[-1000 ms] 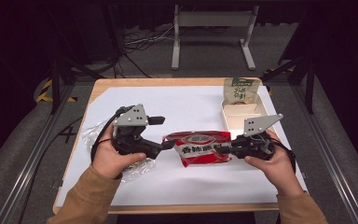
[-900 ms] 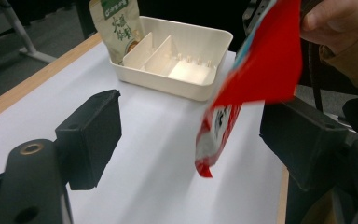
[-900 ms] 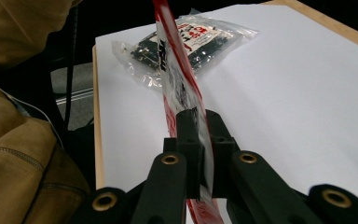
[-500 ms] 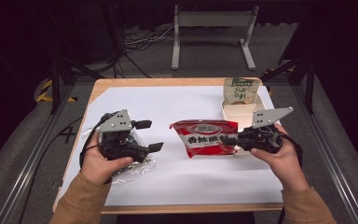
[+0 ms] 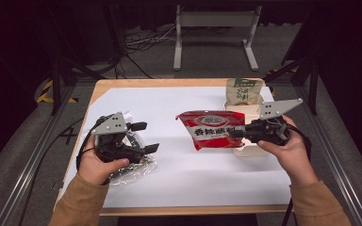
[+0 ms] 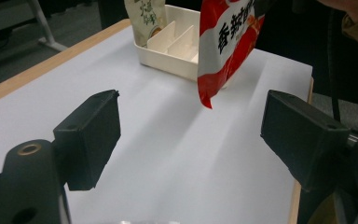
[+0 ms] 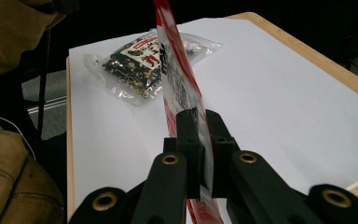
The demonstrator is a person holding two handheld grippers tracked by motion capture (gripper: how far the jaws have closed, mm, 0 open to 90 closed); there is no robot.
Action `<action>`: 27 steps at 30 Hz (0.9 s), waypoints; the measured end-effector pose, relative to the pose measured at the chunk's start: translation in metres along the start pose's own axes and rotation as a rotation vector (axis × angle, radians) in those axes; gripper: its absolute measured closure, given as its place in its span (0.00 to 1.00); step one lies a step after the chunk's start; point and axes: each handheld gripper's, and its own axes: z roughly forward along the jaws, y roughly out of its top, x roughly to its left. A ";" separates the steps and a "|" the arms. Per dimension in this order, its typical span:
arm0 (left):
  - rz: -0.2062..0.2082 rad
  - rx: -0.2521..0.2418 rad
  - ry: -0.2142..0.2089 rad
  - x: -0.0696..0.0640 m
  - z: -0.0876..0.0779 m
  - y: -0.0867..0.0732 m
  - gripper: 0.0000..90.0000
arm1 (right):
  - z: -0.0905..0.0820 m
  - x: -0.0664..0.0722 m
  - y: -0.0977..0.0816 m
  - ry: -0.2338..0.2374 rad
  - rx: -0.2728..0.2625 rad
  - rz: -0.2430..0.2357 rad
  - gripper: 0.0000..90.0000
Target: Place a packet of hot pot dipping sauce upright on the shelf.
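I have the right tool [image 5: 233, 133] clenched on the side edge of the red packet [image 5: 212, 129], which hangs clear of the worktop [image 5: 179, 179] beside the white divided tray [image 5: 245, 112]; gripping the seam lets the packet stand on edge, which I judge suits dropping it into a compartment. A green pouch [image 5: 244, 90] already stands at the tray's far end, so only the nearer compartments are free. The left tool [image 5: 145, 136] is released, jaws wide with nothing between them, over a clear bag of dark contents [image 5: 136, 162] near the worktop's left edge. Open white surface lies between the two tools; the tray sits close to the right edge.
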 end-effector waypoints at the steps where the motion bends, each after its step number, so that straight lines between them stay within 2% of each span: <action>1: -0.001 0.001 0.003 0.001 0.000 -0.001 0.24 | -0.001 -0.001 0.001 -0.002 0.002 0.000 0.97; 12: -0.027 0.001 0.025 0.008 -0.003 -0.011 0.24 | -0.011 -0.017 0.007 -0.041 0.004 -0.008 0.97; 27: -0.037 0.005 0.044 0.016 -0.006 -0.021 0.23 | -0.025 -0.041 0.010 -0.100 -0.011 -0.002 0.97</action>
